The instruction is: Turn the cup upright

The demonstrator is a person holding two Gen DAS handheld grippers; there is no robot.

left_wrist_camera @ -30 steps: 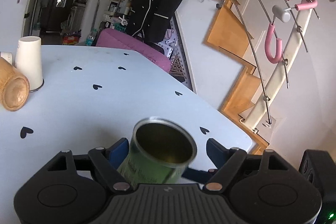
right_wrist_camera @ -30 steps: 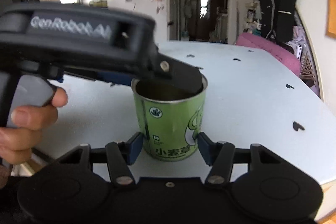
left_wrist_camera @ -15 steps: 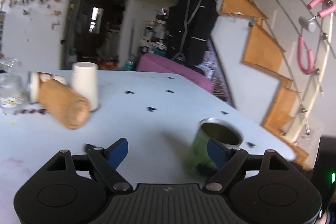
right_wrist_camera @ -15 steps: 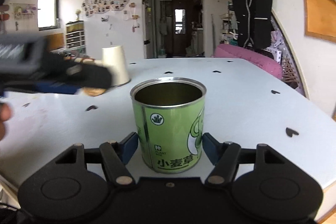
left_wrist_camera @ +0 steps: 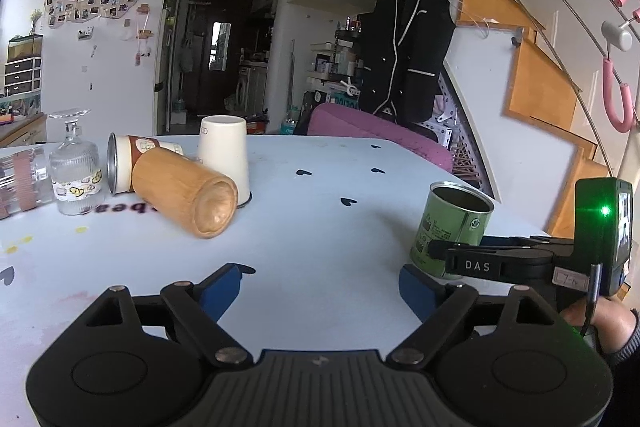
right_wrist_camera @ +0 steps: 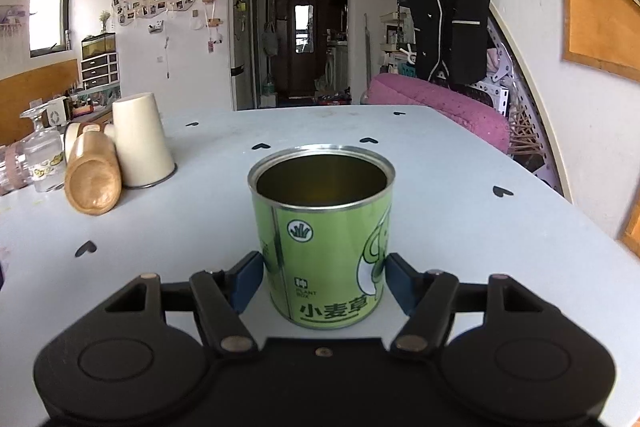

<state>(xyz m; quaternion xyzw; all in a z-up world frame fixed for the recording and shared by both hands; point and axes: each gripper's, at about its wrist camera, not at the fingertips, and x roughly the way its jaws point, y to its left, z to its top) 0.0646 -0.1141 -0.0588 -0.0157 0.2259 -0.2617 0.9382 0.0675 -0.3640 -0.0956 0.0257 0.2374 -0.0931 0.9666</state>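
Observation:
A green tin cup (right_wrist_camera: 324, 243) stands upright, mouth up, on the pale blue table (right_wrist_camera: 440, 195). My right gripper (right_wrist_camera: 323, 277) has its blue pads on both sides of the cup's lower wall, touching or nearly so. The cup also shows in the left wrist view (left_wrist_camera: 452, 227), with the right gripper's body (left_wrist_camera: 520, 263) beside it. My left gripper (left_wrist_camera: 320, 287) is open and empty over bare table, left of the cup. A wooden cup (left_wrist_camera: 184, 193) lies on its side and a white cup (left_wrist_camera: 224, 157) stands upside down at the far left.
An upturned glass goblet (left_wrist_camera: 74, 167), a brown-and-white can on its side (left_wrist_camera: 128, 163) and a lying glass (left_wrist_camera: 20, 183) cluster at the far left. The table's right edge (right_wrist_camera: 600, 239) drops off near the stairs. A pink chair (right_wrist_camera: 440, 107) stands behind the table.
My left gripper has let go of the green cup's rim, pulled back and swung left. The cup stays upright between the right gripper's pads.

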